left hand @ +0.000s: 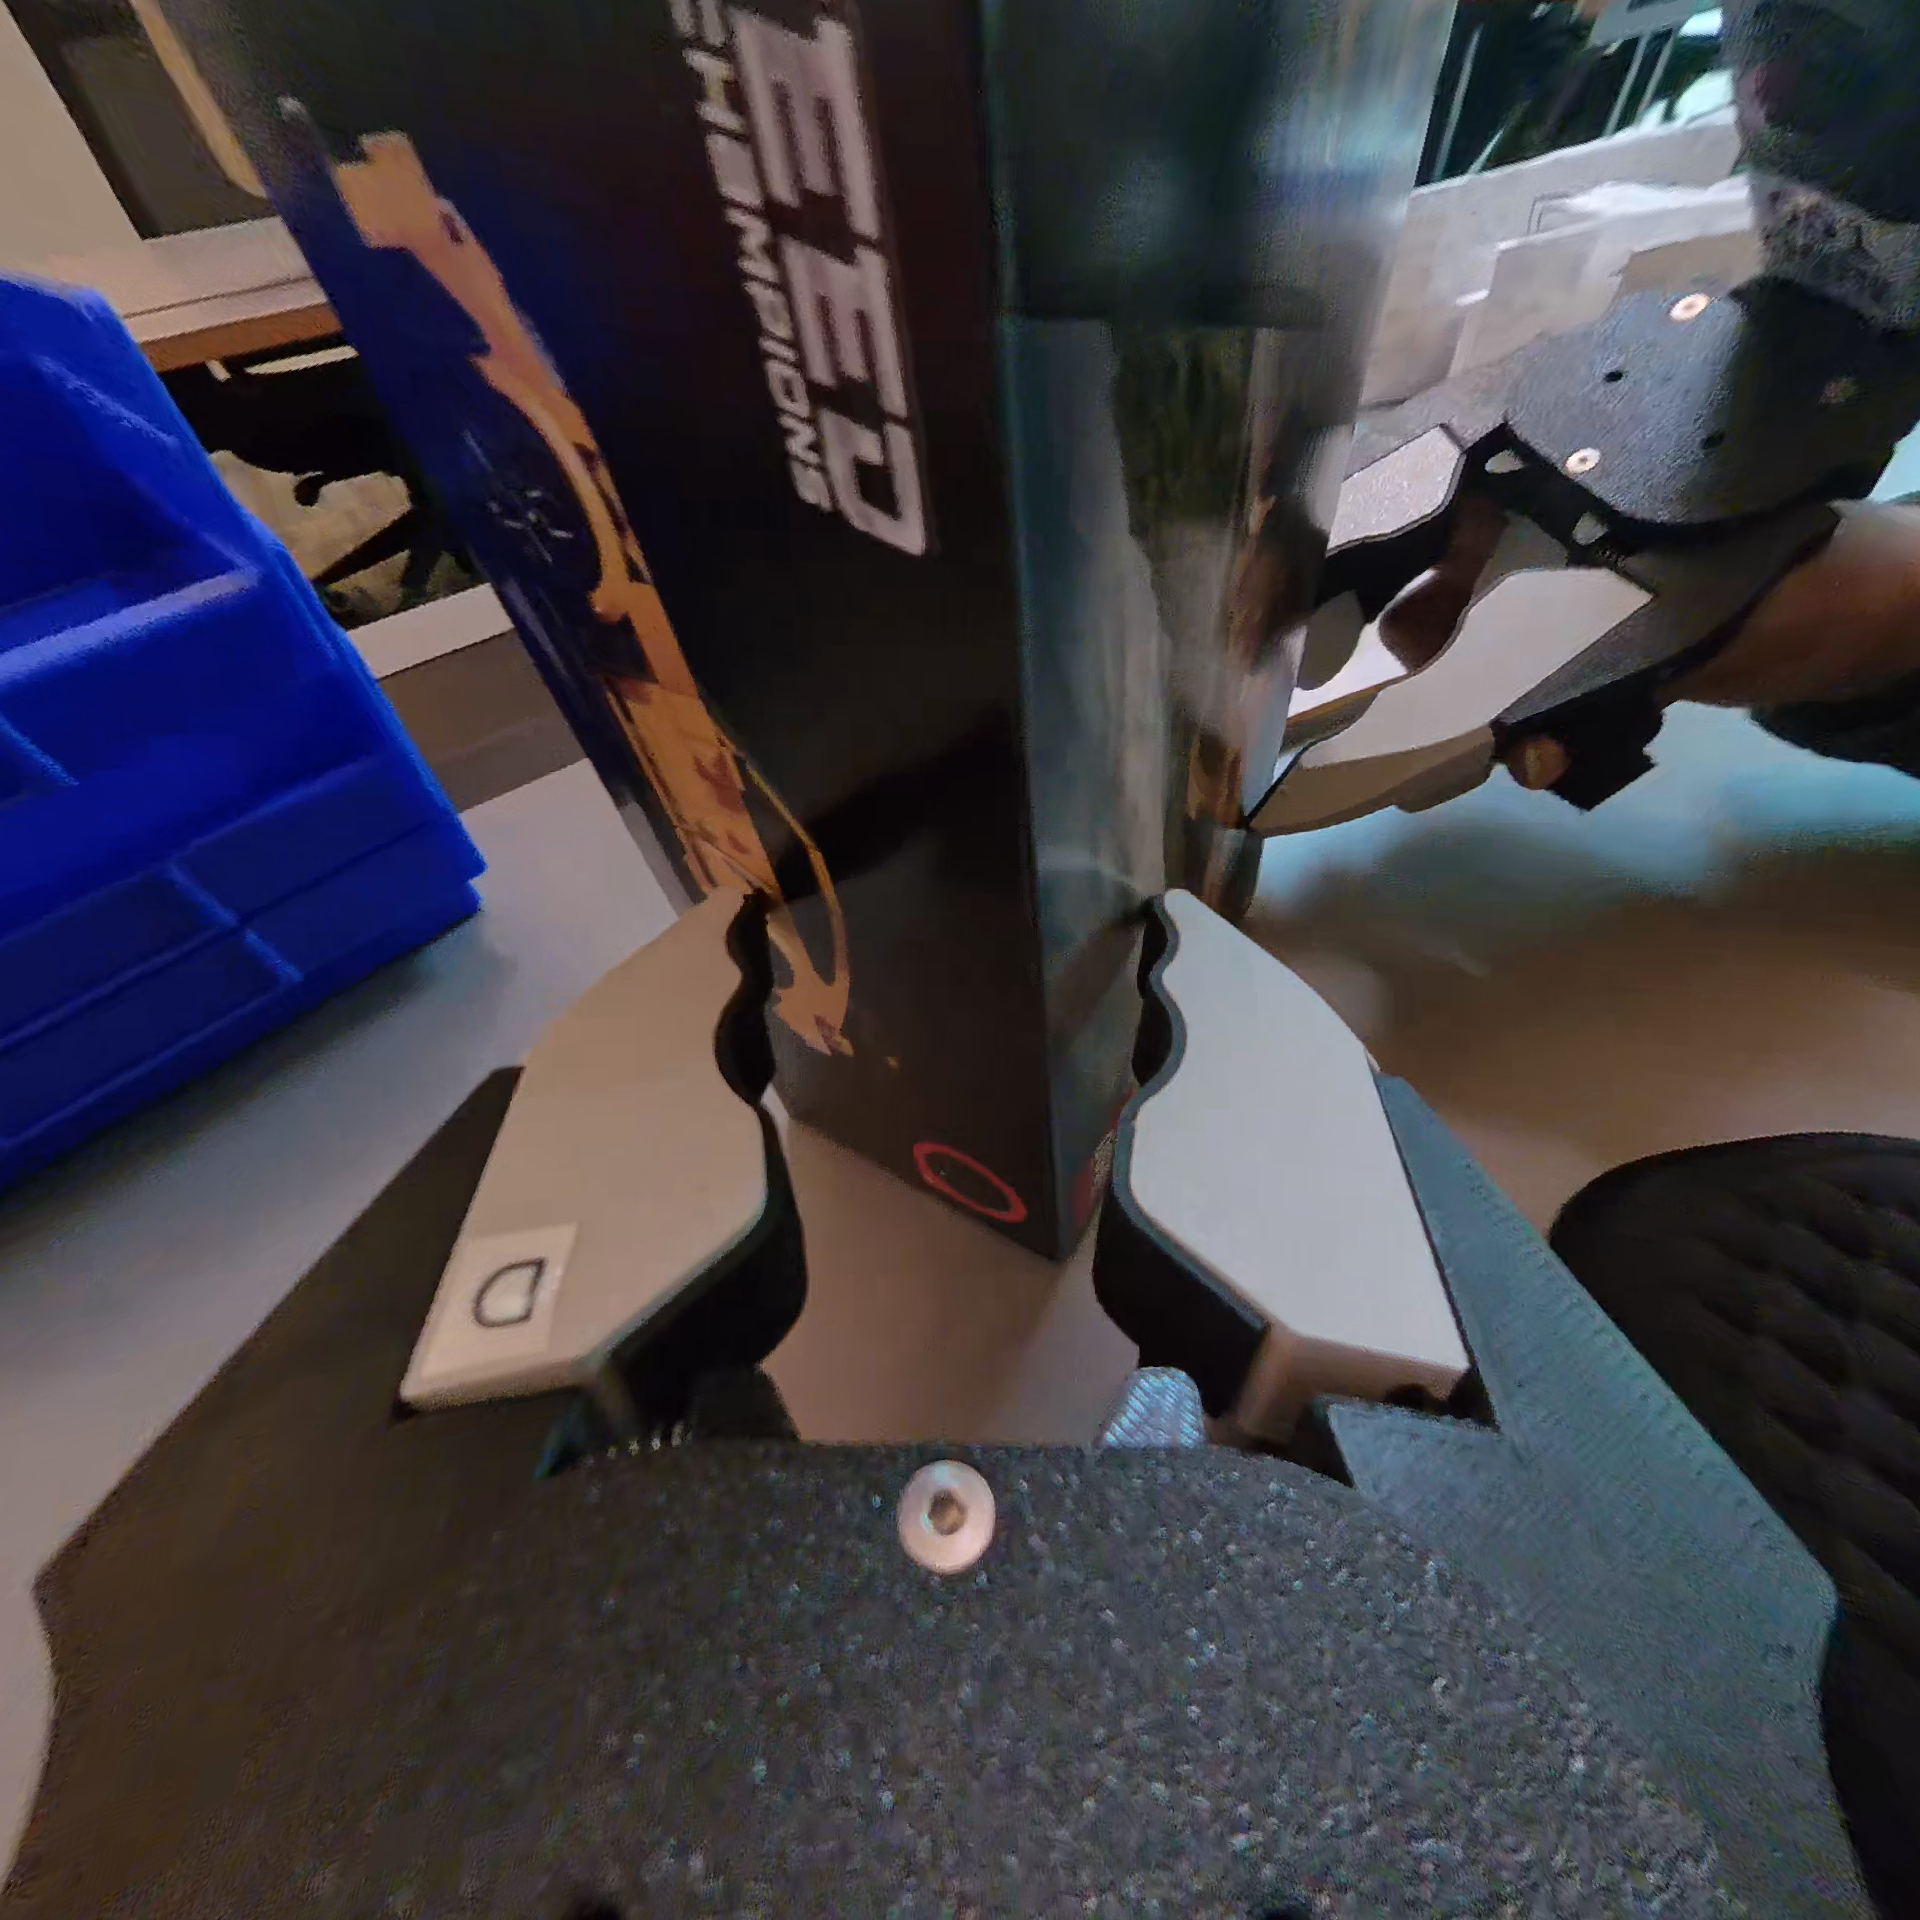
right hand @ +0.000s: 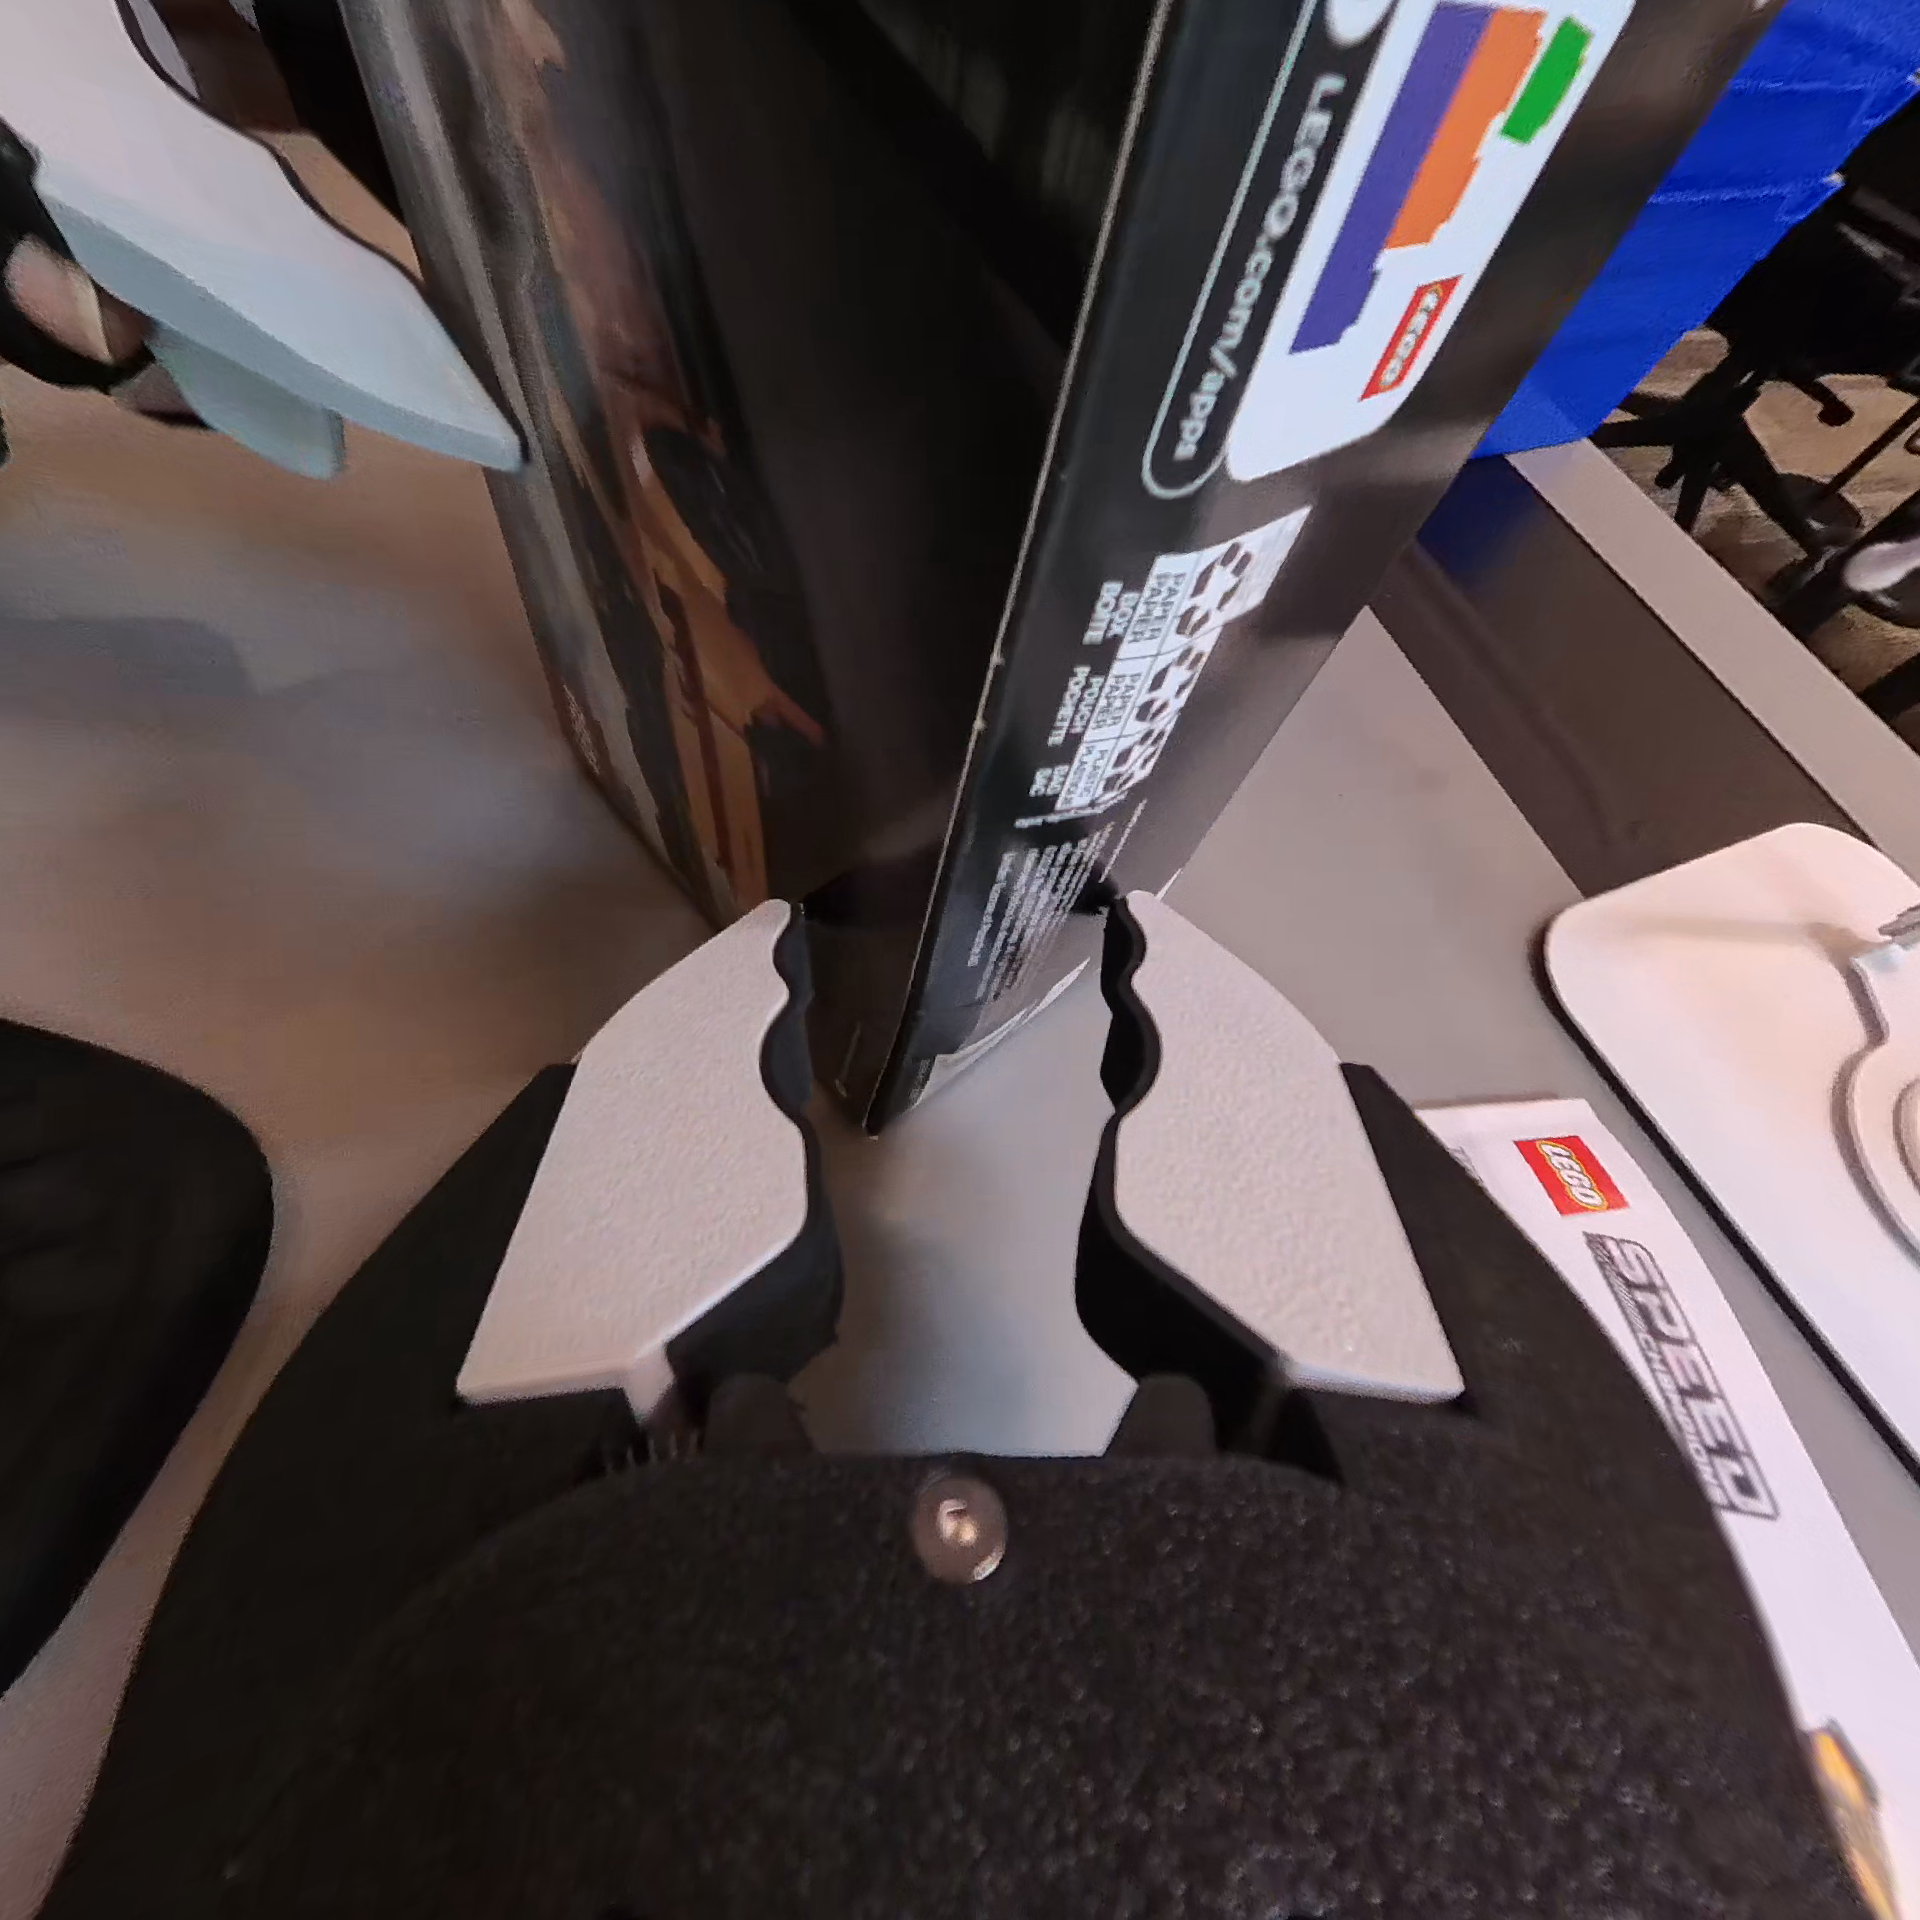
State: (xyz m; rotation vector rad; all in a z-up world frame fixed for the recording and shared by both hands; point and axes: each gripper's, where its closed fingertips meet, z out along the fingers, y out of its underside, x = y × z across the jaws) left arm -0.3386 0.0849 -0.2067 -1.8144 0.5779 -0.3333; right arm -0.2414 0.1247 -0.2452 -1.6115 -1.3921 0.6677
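A tall black cardboard box (left hand: pixel 831 623) with orange and blue print stands upright on the grey table (left hand: pixel 208 1299). My left gripper (left hand: pixel 951 920) is closed on one lower corner, with both fingertips touching the box faces. My right gripper (right hand: pixel 951 914) is closed on another lower corner of the same box (right hand: pixel 1195 582), beside a side panel with coloured shapes and symbols. The right gripper's finger (left hand: pixel 1382 769) shows at the box's right edge in the left wrist view. The left gripper's finger (right hand: pixel 260 312) shows against the box in the right wrist view.
A blue plastic bin (left hand: pixel 156 727) stands on the table left of the box and shows behind it in the right wrist view (right hand: pixel 1683 291). A white tray (right hand: pixel 1745 1049) and a printed booklet (right hand: pixel 1662 1403) lie right of my right gripper. A black mesh pad (left hand: pixel 1766 1403) sits near.
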